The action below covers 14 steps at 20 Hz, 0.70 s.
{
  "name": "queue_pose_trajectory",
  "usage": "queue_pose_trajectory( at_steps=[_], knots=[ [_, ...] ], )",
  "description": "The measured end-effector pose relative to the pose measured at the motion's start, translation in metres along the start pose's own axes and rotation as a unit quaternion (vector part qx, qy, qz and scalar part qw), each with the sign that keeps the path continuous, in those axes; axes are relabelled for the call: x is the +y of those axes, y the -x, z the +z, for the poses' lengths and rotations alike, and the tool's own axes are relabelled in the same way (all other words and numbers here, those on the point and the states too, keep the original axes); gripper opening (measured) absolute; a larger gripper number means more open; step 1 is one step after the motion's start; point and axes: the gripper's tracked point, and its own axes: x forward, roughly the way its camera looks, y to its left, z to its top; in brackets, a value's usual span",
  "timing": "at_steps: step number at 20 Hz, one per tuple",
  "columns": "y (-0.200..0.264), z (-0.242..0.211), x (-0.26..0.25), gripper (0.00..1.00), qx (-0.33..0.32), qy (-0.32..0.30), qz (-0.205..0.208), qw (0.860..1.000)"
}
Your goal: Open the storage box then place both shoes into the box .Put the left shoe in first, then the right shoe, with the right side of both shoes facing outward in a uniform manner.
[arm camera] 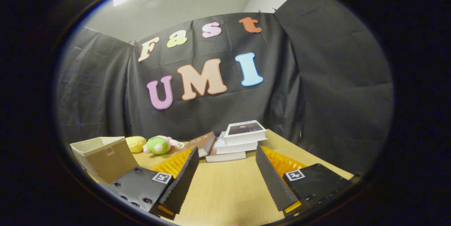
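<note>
Item 1, storage box [104,155]: beige fabric bin, top open with no lid on it, standing on the wooden table [225,190] at about 10 o'clock from the gripper [225,166], just outside its left finger. Item 2, gripper: fingers spread wide apart, holding nothing, bare tabletop between them. Items 3 to 4: plush toys [155,144] at 11 o'clock, 1 stack of books [236,141] at 12 o'clock beyond the fingertips.
</note>
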Motion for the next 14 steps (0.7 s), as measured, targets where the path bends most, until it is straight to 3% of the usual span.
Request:
queue_pose_trajectory(
  at_steps=[14],
  knots=[
    [0.0,-0.014,0.008,1.0,0.008,0.0,0.008,1.0]
  ],
)
